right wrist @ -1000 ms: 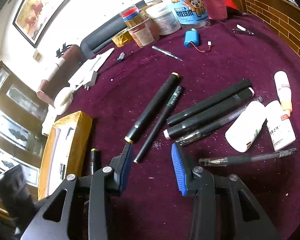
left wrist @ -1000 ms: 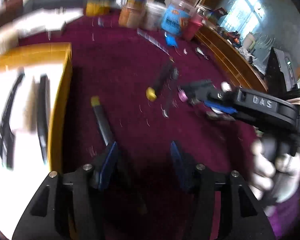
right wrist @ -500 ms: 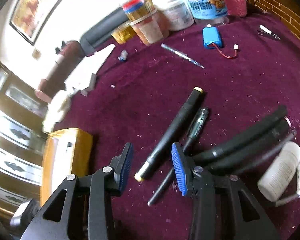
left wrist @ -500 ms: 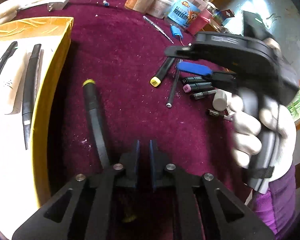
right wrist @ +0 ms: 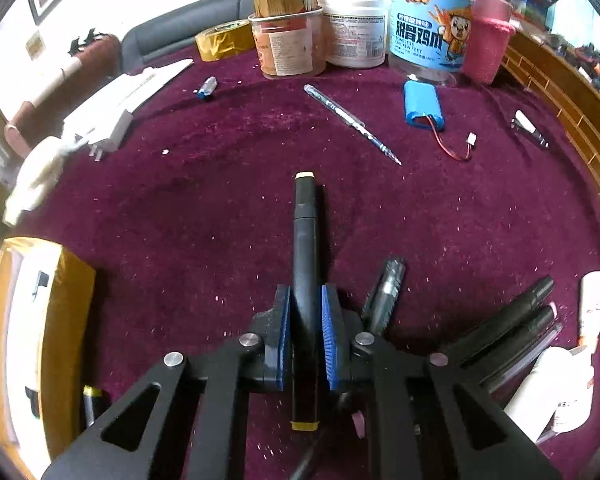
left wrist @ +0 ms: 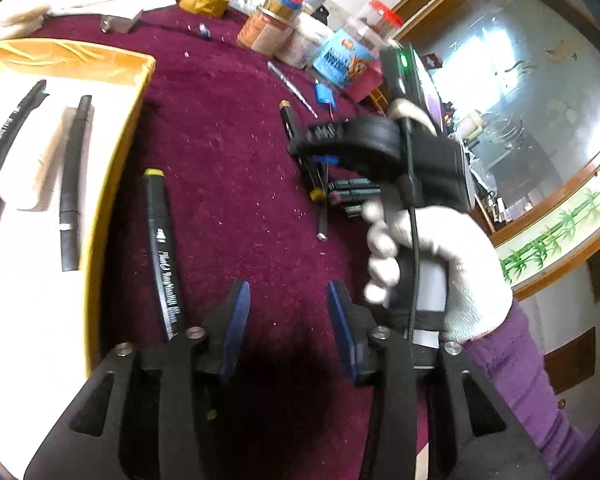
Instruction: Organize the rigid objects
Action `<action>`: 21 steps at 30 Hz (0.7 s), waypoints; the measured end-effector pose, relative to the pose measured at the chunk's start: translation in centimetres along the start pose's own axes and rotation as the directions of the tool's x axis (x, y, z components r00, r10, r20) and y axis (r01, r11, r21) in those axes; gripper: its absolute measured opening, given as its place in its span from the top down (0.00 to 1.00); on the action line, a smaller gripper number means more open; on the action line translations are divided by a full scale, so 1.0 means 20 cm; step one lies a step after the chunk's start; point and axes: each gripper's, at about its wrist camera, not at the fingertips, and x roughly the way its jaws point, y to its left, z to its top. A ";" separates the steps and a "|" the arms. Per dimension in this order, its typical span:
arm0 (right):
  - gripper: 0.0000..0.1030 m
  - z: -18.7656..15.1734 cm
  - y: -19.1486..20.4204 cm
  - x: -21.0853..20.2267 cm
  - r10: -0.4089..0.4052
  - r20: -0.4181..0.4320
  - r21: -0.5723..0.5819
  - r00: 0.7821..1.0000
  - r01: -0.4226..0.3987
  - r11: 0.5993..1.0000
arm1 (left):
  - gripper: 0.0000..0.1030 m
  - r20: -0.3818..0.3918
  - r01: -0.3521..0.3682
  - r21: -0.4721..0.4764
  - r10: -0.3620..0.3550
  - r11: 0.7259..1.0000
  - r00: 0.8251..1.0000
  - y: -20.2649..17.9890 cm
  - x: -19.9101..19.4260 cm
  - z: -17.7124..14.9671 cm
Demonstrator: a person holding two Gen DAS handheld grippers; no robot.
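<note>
Left wrist view. The left gripper [left wrist: 288, 324] stood partly spread over bare maroon table [left wrist: 228, 128], nothing between its blue pads; its jaws had just been opening. A black marker with a yellow cap [left wrist: 162, 248] lay on the cloth just beside the left finger, outside the jaws, alongside the yellow-walled box [left wrist: 116, 184]. The box already held a few dark pens on its white floor. Across the table, a white-gloved hand [left wrist: 440, 264] carried the right gripper [left wrist: 322, 160], tipped down onto the cluster of pens [left wrist: 354, 192].

Right wrist view. The right gripper [right wrist: 306, 328] was narrow, its jaws just closed in onto a black marker with a pale tip [right wrist: 306, 264], pads pressing its barrel on both sides. The marker lay along the gripper's line, pale tip away, yellow end under the gripper body; whether it had left the cloth I could not tell. A dark green pen [right wrist: 384, 296] lay just to its right, other black markers [right wrist: 512, 320] and white bottles [right wrist: 556, 384] further right. The box corner [right wrist: 60, 280] showed at lower left, well apart.

Step in hand, as I judged it: the pick of one marker from the loose pile. The next move called for a clean lift clear of the neighbouring pen, then a carry leftward over the box wall, setting the marker parallel with those inside. The left gripper seemed free to take the yellow-capped marker beside it.
</note>
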 end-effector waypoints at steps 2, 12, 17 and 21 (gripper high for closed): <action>0.87 -0.04 -0.04 -0.03 0.034 -0.009 -0.011 0.999 -0.034 0.999 | 0.63 0.012 -0.006 0.004 0.006 1.000 1.000 0.01 -0.03 0.00; 0.87 -0.27 -0.19 -0.15 0.225 -0.032 0.059 0.974 -0.223 0.973 | 0.37 -0.073 -0.200 0.195 0.218 0.960 0.973 -0.14 0.22 0.04; 0.87 -0.34 -0.20 -0.18 0.235 -0.017 0.052 0.972 -0.234 0.971 | 0.94 -0.048 -0.229 0.218 0.245 0.949 0.968 -0.12 0.23 0.03; 0.87 -0.38 -0.20 -0.21 0.233 -0.011 0.037 0.973 -0.232 0.972 | 0.94 -0.041 -0.171 0.138 0.178 0.976 0.983 -0.05 0.13 -0.01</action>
